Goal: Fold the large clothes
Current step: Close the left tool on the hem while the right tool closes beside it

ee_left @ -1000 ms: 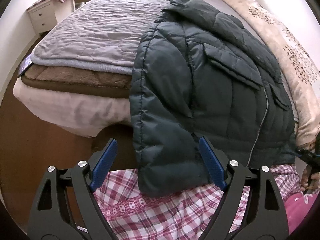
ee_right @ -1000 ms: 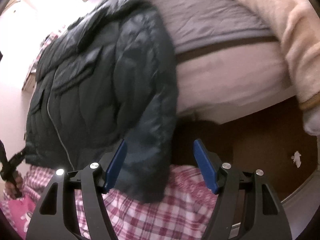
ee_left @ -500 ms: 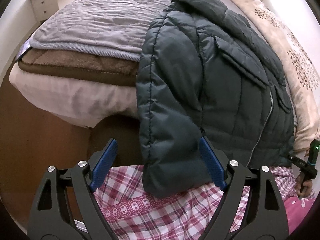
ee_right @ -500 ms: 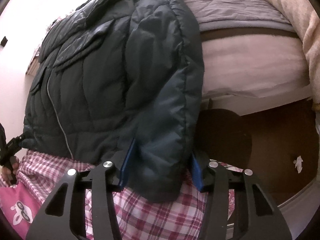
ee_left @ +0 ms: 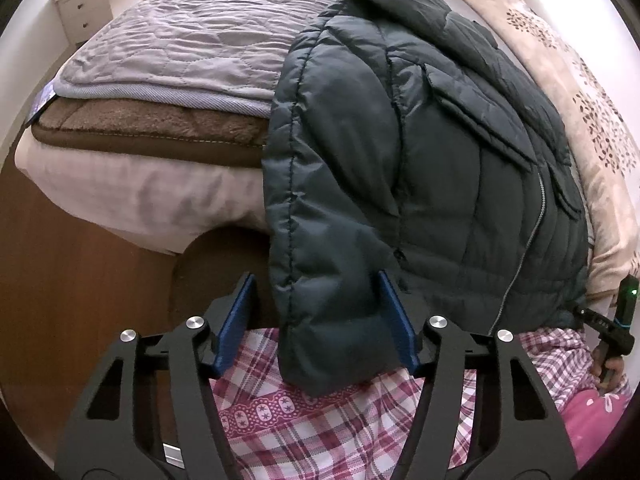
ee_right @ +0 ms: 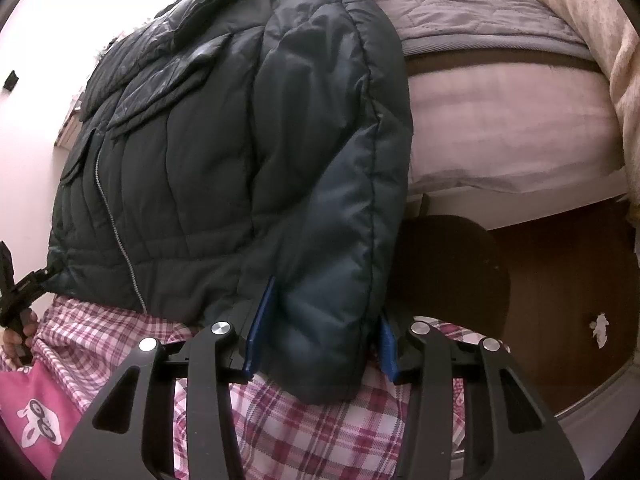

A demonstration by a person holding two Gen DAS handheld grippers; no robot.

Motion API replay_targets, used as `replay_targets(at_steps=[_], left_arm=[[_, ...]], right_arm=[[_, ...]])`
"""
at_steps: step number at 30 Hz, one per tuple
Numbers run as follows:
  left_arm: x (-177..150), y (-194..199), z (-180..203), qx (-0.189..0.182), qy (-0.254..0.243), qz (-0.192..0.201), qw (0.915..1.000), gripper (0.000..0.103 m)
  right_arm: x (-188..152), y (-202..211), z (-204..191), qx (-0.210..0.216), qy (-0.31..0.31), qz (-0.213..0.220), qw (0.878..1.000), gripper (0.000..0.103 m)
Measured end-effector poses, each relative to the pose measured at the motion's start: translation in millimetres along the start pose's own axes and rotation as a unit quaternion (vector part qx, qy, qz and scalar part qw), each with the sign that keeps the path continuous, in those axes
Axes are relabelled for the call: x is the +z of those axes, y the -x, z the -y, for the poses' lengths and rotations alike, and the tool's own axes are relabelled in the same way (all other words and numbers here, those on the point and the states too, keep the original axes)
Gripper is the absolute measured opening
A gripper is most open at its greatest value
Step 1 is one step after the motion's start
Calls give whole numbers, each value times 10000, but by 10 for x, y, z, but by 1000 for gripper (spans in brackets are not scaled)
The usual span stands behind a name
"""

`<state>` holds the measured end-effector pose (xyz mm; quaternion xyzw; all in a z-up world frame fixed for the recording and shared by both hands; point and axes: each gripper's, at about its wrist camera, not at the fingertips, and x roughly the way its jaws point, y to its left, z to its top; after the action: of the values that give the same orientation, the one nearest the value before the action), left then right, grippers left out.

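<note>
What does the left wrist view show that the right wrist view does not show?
Only the left wrist view shows the white drawer unit by the wall, the floral beige blanket and the left gripper around one sleeve cuff, a gap beside its left pad.

Only the right wrist view shows a white scrap on the floor and the right gripper closed on the other cuff.

Both show the dark puffer jacket on the bed and plaid fabric below.
</note>
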<state>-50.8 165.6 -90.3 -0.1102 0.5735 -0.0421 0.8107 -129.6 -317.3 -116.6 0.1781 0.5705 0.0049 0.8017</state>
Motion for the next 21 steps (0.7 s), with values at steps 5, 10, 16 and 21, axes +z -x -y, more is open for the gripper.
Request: replay_targets(at_steps=[5,10,16,21], left_arm=[[0,-12,22,0,-71,-12,10000,50],[3,-21,82,15,-176,-9,9998,41],[15,-6,112,25,-256,32,9997,32],[26,88,136,-99,-323,224,9992,14]], right_arm=[[-1,-1,-19,-21,47,-5,10000,45],[-10,-13,-48,-38,80,-13,10000,39],[-7,-12,-87,72,185,17,9998,21],[-4,81,-132,234,247,221,9992,12]])
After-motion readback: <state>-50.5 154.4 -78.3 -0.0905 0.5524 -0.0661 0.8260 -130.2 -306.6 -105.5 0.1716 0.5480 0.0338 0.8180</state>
